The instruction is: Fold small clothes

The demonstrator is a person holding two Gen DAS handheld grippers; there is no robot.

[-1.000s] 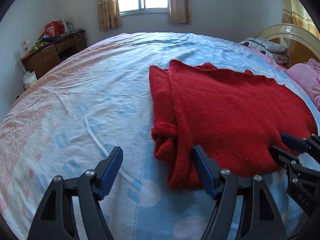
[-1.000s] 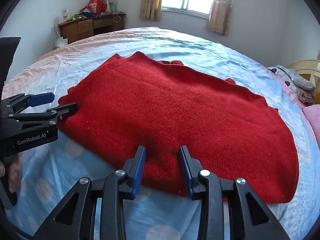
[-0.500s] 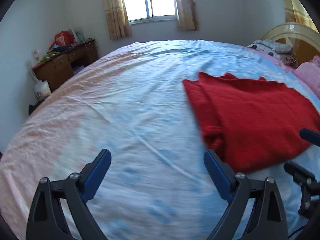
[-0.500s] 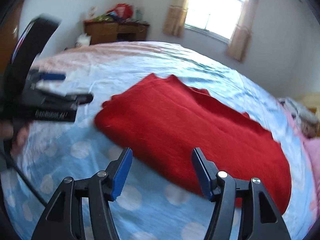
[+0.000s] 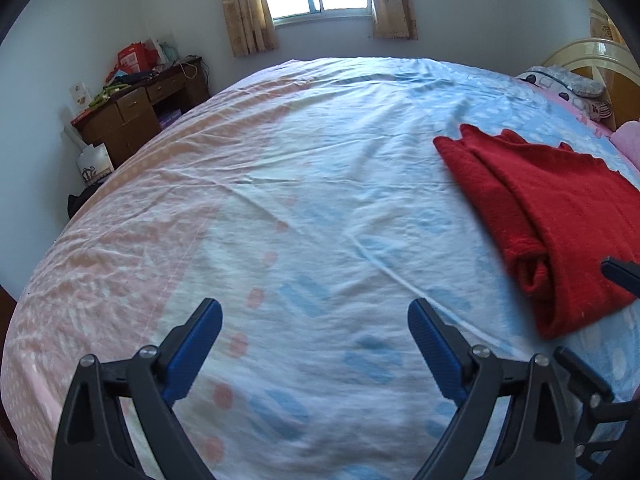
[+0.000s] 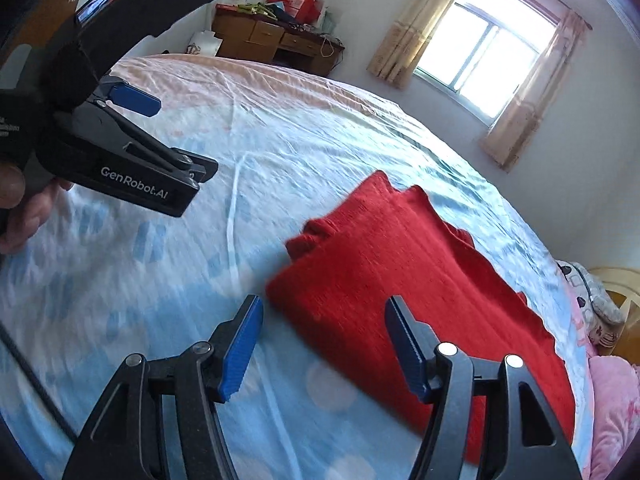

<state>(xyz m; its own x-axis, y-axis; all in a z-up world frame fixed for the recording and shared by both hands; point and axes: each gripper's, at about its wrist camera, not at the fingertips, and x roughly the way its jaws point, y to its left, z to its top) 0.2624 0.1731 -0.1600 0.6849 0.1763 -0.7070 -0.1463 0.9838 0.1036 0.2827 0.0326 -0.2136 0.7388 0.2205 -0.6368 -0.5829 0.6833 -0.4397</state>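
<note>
The red knitted garment lay folded into a flat, roughly oblong stack on the pale blue and pink patterned bed sheet, toward the headboard side of the bed and well apart from the wooden desk by the wall. One rolled edge showed along its near left side in the left wrist view. The step in hand appeared to be release and withdrawal after a fold. To do it well, both tools should clear the cloth without dragging an edge, and the loose rolled edge should be squared before any further fold.

The left tongs stood wide apart over bare sheet, holding and touching nothing. The right tongs stood about half apart and empty; the garment's near corner lay just ahead of the gap, apparently untouched by the pads.
</note>
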